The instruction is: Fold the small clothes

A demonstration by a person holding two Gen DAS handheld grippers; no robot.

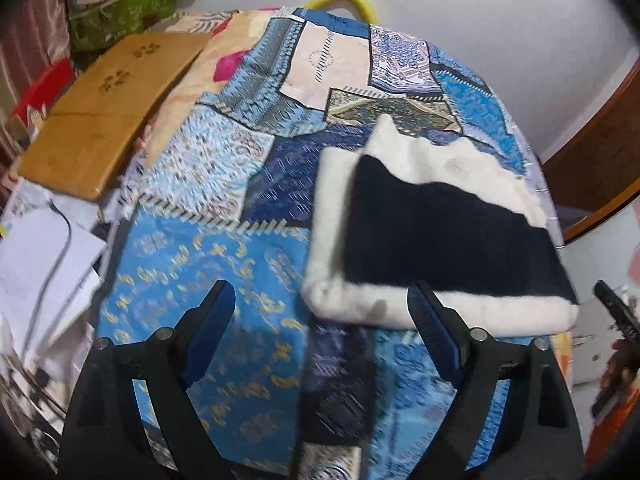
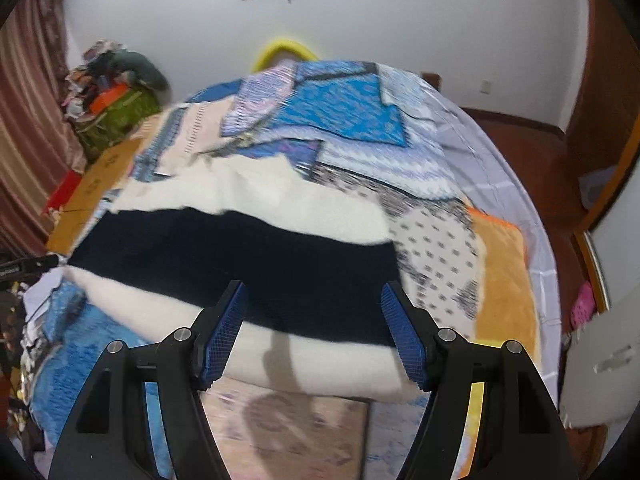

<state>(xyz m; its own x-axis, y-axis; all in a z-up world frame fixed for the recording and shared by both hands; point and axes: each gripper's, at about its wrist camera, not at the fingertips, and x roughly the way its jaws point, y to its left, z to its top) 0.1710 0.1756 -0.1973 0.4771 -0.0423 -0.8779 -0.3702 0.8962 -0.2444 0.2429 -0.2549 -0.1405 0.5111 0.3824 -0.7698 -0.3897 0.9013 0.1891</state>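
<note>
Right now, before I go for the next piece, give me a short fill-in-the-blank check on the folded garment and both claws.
1. The folded garment is cream with a broad ____ band across it.
2. It lies on a patchwork bedspread that is mostly ____.
3. Nothing sits between the pads of the left claw; its jaws are ____.
4. The hoop showing beyond the far edge of the bed is ____.

Missing words: black; blue; open; yellow

Cream-and-black garment (image 1: 432, 232), blue patchwork bedspread (image 1: 208, 264)
</note>
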